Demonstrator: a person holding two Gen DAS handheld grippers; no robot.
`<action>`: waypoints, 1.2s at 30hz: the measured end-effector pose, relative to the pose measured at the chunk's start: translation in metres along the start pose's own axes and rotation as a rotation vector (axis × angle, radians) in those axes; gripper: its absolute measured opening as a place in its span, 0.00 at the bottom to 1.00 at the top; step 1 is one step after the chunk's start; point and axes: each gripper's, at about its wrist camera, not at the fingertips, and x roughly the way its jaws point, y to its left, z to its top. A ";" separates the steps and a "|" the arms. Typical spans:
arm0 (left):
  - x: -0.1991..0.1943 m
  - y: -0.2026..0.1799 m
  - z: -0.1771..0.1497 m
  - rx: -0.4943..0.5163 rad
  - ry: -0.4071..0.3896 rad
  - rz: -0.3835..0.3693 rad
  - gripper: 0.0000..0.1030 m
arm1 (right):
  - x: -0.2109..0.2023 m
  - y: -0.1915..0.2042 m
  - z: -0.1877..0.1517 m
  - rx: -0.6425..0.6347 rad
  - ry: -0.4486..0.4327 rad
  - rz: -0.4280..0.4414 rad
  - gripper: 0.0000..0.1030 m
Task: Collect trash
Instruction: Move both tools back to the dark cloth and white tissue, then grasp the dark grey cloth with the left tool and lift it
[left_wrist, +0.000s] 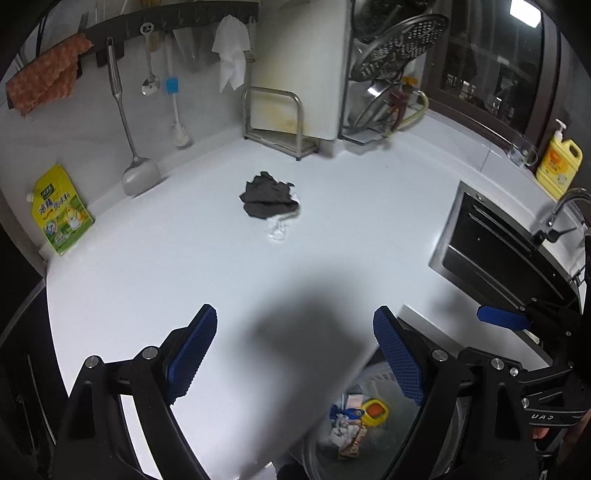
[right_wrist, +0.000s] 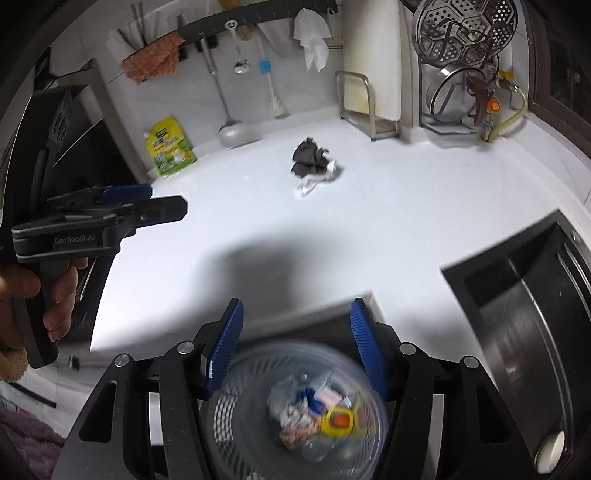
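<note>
A crumpled dark grey scrap with a white piece under it (left_wrist: 271, 201) lies in the middle of the white counter (left_wrist: 184, 266); the right wrist view shows the same scrap (right_wrist: 312, 162). My left gripper (left_wrist: 294, 325) hangs open over the counter's front edge, nothing between its blue pads. My right gripper (right_wrist: 295, 321) is open too, above a mesh trash bin (right_wrist: 236, 402) below the counter edge. The bin holds wrappers, tissue and a yellow lid (right_wrist: 340, 421). The bin (left_wrist: 384, 376) also shows in the left wrist view. A hand (right_wrist: 22, 291) holds the left tool.
A steel sink (left_wrist: 491, 251) with a tap sits at the right. A yellow-green pouch (left_wrist: 61, 212), hanging utensils, a metal rack (left_wrist: 277, 118) and a dish rack line the back wall. A yellow soap bottle (left_wrist: 557, 162) stands by the window.
</note>
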 end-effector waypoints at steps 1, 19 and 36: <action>0.006 0.005 0.008 0.004 -0.001 -0.001 0.82 | 0.003 -0.001 0.005 0.009 -0.003 -0.001 0.56; 0.154 0.045 0.114 0.029 0.077 -0.092 0.82 | 0.072 -0.029 0.075 0.147 0.011 -0.107 0.56; 0.251 0.056 0.146 0.045 0.165 -0.108 0.82 | 0.119 -0.051 0.103 0.199 0.069 -0.135 0.56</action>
